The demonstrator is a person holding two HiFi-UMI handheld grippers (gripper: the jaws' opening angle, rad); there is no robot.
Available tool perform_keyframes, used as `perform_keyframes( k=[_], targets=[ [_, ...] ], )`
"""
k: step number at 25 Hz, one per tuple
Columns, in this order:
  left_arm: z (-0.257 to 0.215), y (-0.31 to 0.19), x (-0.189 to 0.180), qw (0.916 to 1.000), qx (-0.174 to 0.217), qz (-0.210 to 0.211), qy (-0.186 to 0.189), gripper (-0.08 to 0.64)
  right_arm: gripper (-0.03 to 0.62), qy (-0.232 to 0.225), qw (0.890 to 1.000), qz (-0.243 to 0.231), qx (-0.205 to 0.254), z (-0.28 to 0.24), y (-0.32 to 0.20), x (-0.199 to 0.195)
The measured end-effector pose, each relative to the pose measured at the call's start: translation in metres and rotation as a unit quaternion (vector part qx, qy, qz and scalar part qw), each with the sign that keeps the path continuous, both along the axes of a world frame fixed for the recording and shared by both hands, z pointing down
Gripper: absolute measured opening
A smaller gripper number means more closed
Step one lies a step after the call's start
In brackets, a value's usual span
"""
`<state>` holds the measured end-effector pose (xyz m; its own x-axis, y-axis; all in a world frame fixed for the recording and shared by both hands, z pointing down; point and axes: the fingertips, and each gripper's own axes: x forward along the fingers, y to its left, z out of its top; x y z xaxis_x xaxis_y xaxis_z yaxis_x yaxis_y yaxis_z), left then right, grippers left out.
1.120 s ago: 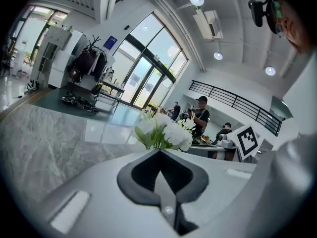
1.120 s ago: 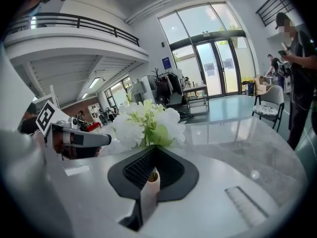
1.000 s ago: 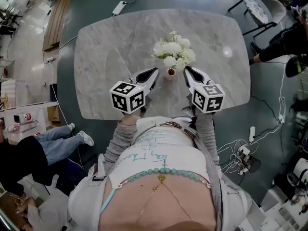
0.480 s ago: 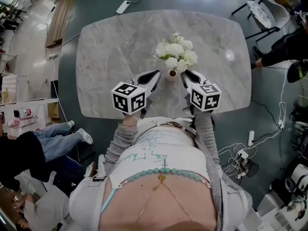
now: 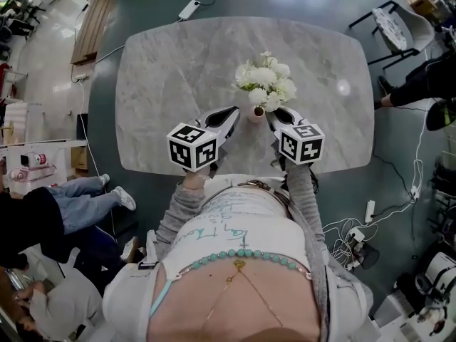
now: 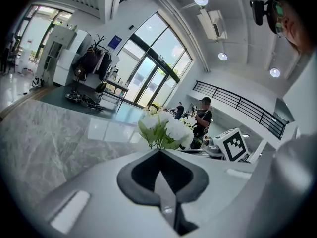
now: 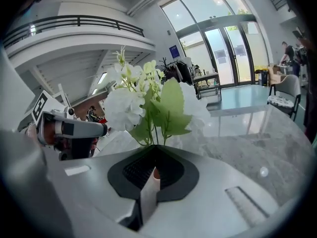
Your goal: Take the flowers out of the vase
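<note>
**Flanking the vase with both claws shut**

White flowers (image 5: 265, 80) stand upright in a small pinkish vase (image 5: 256, 110) near the middle of the marble worktop (image 5: 171, 70). The left claw (image 5: 229, 112) points at the vase from its left, jaws together, nothing between them. The right claw (image 5: 276, 114) sits just beside the vase on the other side, jaws together too; in the right gripper view the green stems (image 7: 154, 133) rise just past its tips.

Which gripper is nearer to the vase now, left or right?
Right. The right gripper sits close beside the vase, on its right in the head view; the left gripper is a little farther, on its left.
</note>
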<state>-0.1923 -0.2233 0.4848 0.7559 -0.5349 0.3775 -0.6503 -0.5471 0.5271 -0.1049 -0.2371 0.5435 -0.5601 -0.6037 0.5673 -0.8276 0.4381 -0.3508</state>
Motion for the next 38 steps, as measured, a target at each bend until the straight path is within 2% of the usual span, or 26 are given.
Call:
perform_keyframes(
  k=[11,16,20,38],
  targets=[
    [0.002,-0.003,-0.002,1.0000,-0.004,0.007,-0.006,0.000,0.035,0.024,0.999,-0.019,-0.020,0.009,0.003,-0.004],
    [0.003,-0.003,-0.001,0.9999,-0.005,0.010,-0.006,0.000,0.137,0.022,0.999,-0.034,-0.031,0.014,0.006,-0.009],
    [0.003,-0.002,0.001,0.9999,-0.003,0.012,-0.004,0.000,0.176,0.025,0.999,-0.027,-0.021,0.014,0.001,-0.005],
    [0.006,0.001,-0.019,0.9999,-0.008,-0.004,-0.009,0.000,0.219,0.004,0.998,-0.057,0.010,0.013,-0.016,-0.025]
  ],
)
